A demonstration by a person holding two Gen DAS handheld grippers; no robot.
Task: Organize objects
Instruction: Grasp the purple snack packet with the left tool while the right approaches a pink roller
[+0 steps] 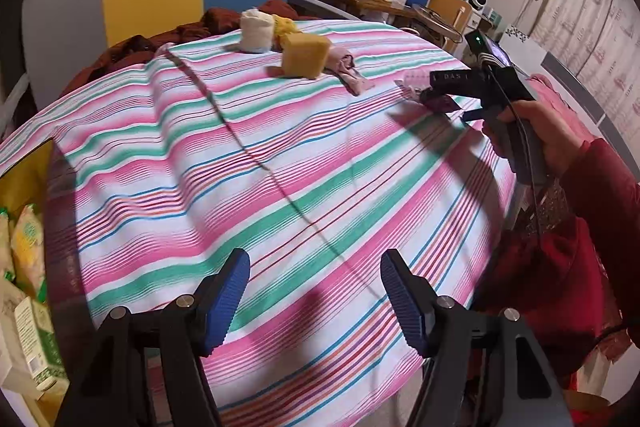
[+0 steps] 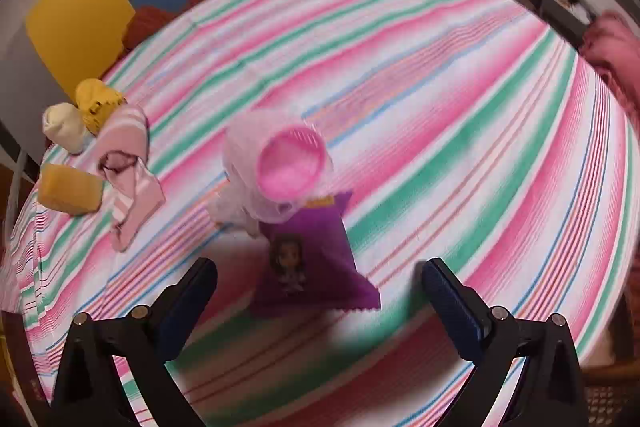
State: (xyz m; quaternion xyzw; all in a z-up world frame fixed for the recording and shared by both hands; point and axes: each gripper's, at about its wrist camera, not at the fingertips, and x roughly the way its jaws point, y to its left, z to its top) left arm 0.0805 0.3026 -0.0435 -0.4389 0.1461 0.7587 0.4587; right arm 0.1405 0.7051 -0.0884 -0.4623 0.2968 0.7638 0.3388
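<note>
My right gripper (image 2: 320,291) hangs spread wide, holding nothing, straddling the purple packet (image 2: 310,259) lying flat on the striped cloth (image 2: 460,155); my left gripper (image 1: 316,291) is likewise released over bare cloth. Just beyond the packet sits the pink netted pouch (image 2: 286,167). I judge I'm approaching to grasp: next, descend and close. Far left wait the yellow block (image 2: 68,189) and pink sock (image 2: 128,175).

Purple packet (image 2: 312,259) motion-blurred

striped tablecloth (image 2: 440,99) | sponge (image 2: 68,189) | socks (image 2: 132,163) | purple packet (image 2: 308,259)
</note>
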